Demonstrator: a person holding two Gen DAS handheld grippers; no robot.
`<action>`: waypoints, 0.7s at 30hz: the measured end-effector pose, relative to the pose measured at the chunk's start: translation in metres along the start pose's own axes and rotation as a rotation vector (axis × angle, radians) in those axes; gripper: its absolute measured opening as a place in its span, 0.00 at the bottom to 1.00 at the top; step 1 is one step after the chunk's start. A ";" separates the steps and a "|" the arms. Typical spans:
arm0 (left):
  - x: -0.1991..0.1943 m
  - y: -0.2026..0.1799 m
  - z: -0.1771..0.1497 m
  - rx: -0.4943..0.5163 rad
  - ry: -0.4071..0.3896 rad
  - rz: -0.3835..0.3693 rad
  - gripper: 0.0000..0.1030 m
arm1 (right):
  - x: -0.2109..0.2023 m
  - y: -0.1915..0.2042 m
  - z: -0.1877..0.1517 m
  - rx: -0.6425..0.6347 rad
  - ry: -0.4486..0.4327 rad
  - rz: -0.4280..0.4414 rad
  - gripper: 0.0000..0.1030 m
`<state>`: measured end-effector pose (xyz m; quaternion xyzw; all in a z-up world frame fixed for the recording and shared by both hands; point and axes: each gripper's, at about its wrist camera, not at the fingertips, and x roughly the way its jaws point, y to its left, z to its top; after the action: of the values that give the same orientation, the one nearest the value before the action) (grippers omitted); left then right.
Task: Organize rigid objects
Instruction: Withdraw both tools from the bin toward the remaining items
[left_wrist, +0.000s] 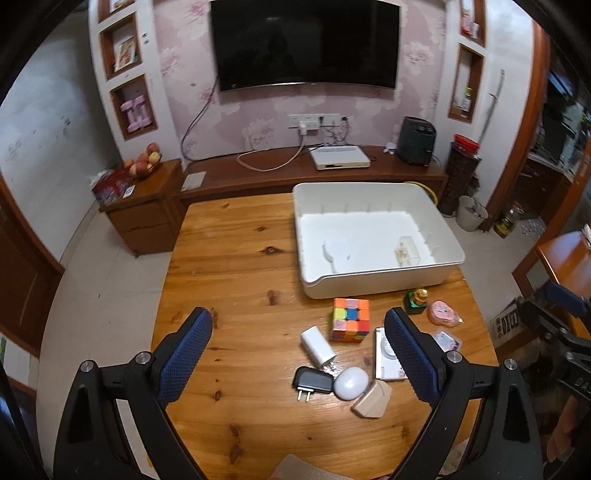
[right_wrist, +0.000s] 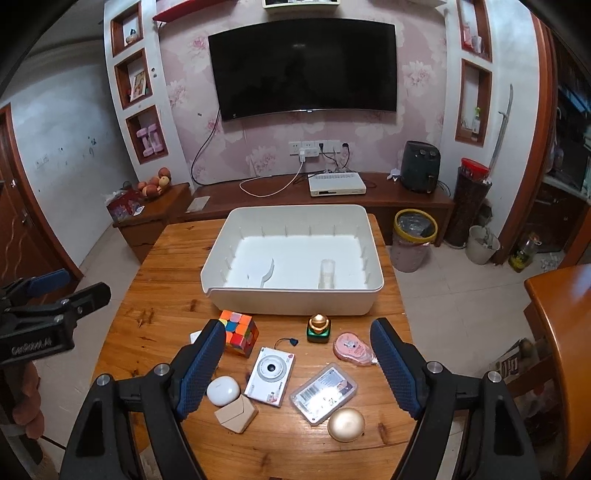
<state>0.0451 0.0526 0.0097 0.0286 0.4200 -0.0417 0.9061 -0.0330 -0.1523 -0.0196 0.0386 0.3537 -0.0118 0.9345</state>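
My 2 grippers, left gripper (left_wrist: 298, 345) and right gripper (right_wrist: 298, 354), hung spread and empty above the wooden table (right_wrist: 162, 314), before the white plastic bin (right_wrist: 295, 299).

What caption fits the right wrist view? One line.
Open right gripper over camera, cube and case; white bin beyond.

The table (right_wrist: 166, 258) is knotty pine, varnished to a soft sheen, and the bin (right_wrist: 295, 301) on it is smooth matt white plastic. In front of the bin, the puzzle cube (right_wrist: 240, 332) has glossy coloured tiles, the camera (right_wrist: 270, 374) a shiny white shell, and the golden dome (right_wrist: 346, 424) a brushed metallic look (possibly painted plastic). The fingers (right_wrist: 201, 369) carry rough, dimpled blue rubber pads.
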 end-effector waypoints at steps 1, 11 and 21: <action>0.003 0.005 -0.002 -0.018 0.009 -0.001 0.93 | 0.001 -0.003 -0.001 0.016 0.001 0.010 0.79; 0.041 0.035 -0.032 -0.092 0.130 0.031 0.93 | 0.026 -0.001 -0.019 0.035 0.065 0.084 0.79; 0.092 0.036 -0.048 -0.126 0.229 0.014 0.93 | 0.069 0.029 -0.042 -0.043 0.152 0.103 0.70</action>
<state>0.0717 0.0882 -0.0905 -0.0208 0.5223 -0.0056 0.8525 -0.0082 -0.1195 -0.0948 0.0376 0.4214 0.0468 0.9049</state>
